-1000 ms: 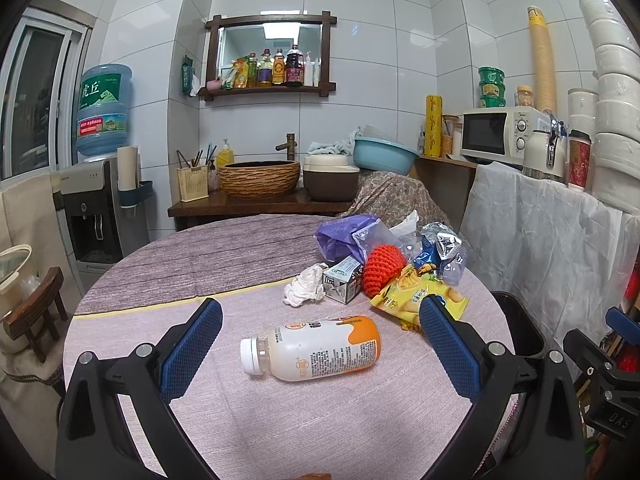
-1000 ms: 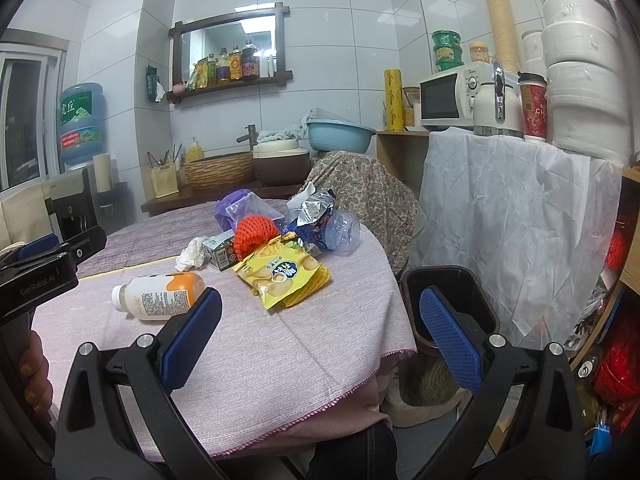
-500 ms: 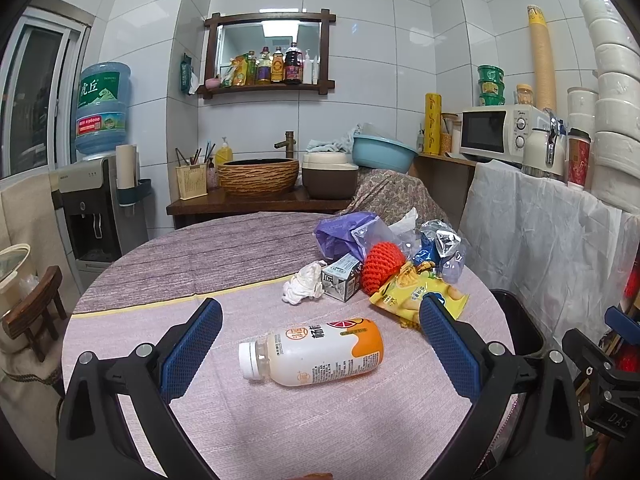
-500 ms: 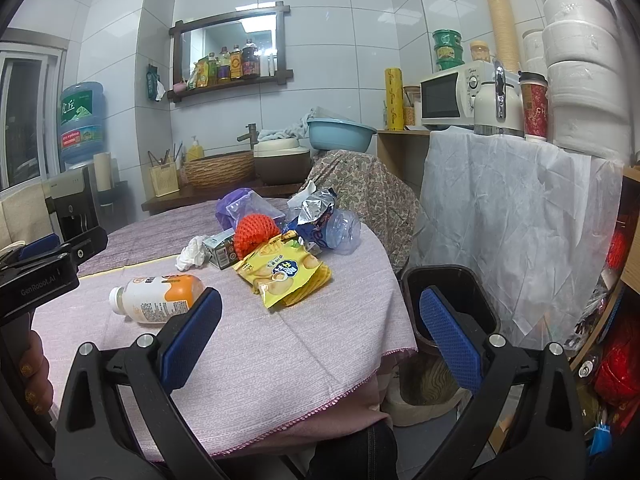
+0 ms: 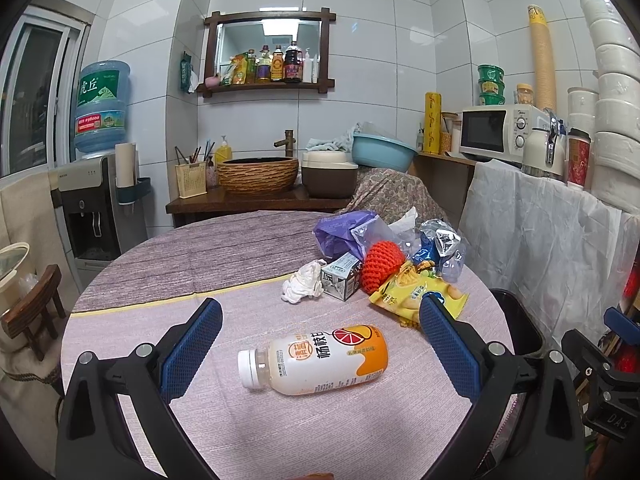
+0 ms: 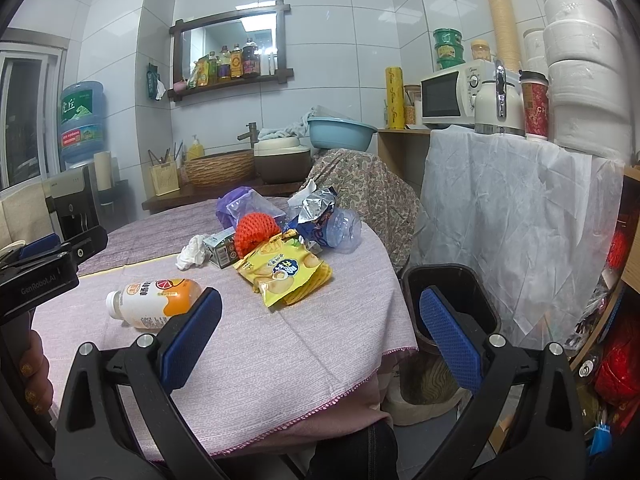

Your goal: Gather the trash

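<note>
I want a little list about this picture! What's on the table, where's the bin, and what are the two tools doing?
Nearest trash: drink bottle, lying on its side, cap on
Trash pile: crumpled tissue, small carton, orange net ball, yellow snack bag, foil wrapper, purple bag
Surface: round table with a cloth
Bin: black trash bin, on the floor beside the table edge
Left tool: open, empty, bottle lies between its fingers in view
Right tool: open, empty, facing the table edge and bin

Left gripper [image 5: 320, 344] and right gripper [image 6: 320, 328] — both spread wide, empty.
</note>
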Available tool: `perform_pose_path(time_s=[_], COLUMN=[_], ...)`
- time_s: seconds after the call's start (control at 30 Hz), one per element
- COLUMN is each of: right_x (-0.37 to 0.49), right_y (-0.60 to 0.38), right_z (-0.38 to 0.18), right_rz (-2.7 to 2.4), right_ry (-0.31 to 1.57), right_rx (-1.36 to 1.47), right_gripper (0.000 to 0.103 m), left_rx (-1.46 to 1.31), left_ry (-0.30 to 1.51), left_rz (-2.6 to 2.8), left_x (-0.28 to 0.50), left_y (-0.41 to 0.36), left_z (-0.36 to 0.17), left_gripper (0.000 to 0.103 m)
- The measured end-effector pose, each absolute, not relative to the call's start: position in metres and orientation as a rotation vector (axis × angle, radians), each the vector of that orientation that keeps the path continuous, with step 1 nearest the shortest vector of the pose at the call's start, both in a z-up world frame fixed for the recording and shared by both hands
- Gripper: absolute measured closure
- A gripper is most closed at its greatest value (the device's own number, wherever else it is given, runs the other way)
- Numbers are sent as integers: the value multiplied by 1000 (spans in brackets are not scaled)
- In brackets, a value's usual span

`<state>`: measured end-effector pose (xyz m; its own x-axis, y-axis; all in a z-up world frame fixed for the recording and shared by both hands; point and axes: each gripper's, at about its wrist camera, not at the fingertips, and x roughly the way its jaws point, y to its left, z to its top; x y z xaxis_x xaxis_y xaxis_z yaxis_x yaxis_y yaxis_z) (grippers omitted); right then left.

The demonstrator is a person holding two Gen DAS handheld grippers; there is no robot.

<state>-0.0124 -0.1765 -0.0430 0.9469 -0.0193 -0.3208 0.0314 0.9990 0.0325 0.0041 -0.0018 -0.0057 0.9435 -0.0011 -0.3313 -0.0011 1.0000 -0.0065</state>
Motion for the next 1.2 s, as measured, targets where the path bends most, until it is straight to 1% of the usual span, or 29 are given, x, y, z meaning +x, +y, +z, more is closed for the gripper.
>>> perform_pose_path(time_s=[0.6,0.9,1.0,1.2], right_x=[-13,-7,0,29], right_y=[-177,-172,-174,-156], right_z=[-41,-58,-57,-78], right_rz=[-25,-17,21,181], right_ry=[329,345,376,494], right_rx=[38,22,8,-41], right_gripper=[5,5,5,5], left_rx=[-7,2,5,-50], left_ry=[340,357,388,485], left_rz=[1,14,18,30], left_x=[4,8,14,29], left_y=[-2,3,14,50], left_z=[-6,-13,-17,-31], left_gripper=[5,5,5,5])
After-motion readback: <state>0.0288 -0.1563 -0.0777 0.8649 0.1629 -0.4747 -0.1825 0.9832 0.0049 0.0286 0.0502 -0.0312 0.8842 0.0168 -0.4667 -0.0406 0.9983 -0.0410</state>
